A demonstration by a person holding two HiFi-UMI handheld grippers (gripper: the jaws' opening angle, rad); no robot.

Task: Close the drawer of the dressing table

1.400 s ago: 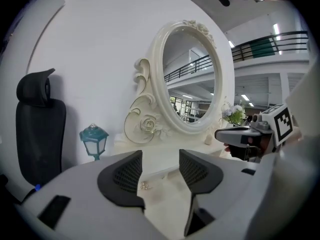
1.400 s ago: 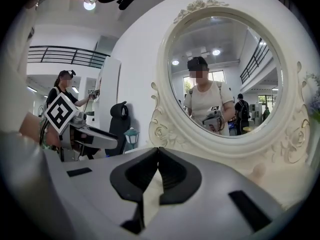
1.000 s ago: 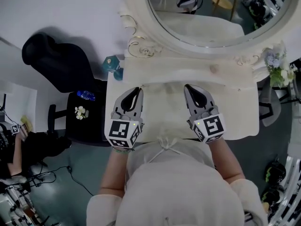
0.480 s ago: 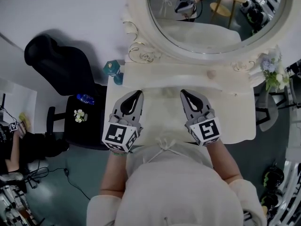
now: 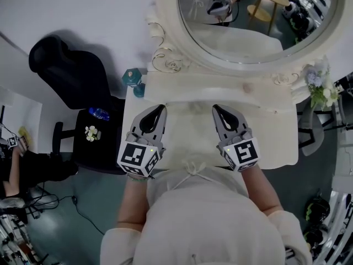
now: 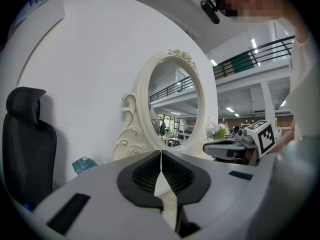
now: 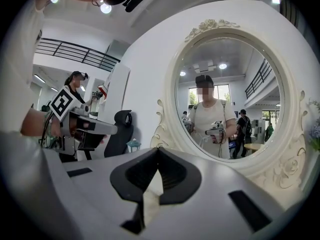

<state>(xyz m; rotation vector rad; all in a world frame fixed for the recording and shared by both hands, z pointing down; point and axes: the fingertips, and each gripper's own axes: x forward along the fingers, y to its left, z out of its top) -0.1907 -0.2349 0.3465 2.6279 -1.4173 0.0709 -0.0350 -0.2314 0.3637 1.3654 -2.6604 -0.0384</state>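
The cream dressing table (image 5: 276,139) stands against the wall with its oval mirror (image 5: 253,15) at the back. Its drawer is hidden in every view, under the tabletop and the person's body. Both grippers hover side by side over the tabletop and point at the mirror. My left gripper (image 5: 163,107) (image 6: 160,151) is shut, its jaws meeting at the tip with nothing between them. My right gripper (image 5: 214,107) (image 7: 158,149) is shut too and holds nothing. Each gripper view shows the other gripper beside it: the right gripper (image 6: 235,146) and the left gripper (image 7: 85,129).
A teal glass bottle (image 5: 132,77) stands at the table's back left corner, and flowers (image 5: 320,84) at its right end. Left of the table are a black office chair (image 5: 71,70) and a dark stool with a water bottle (image 5: 99,113). A person sits at far left (image 5: 16,170).
Both grippers keep almost the same places over the tabletop. Only the head view has shifted slightly.
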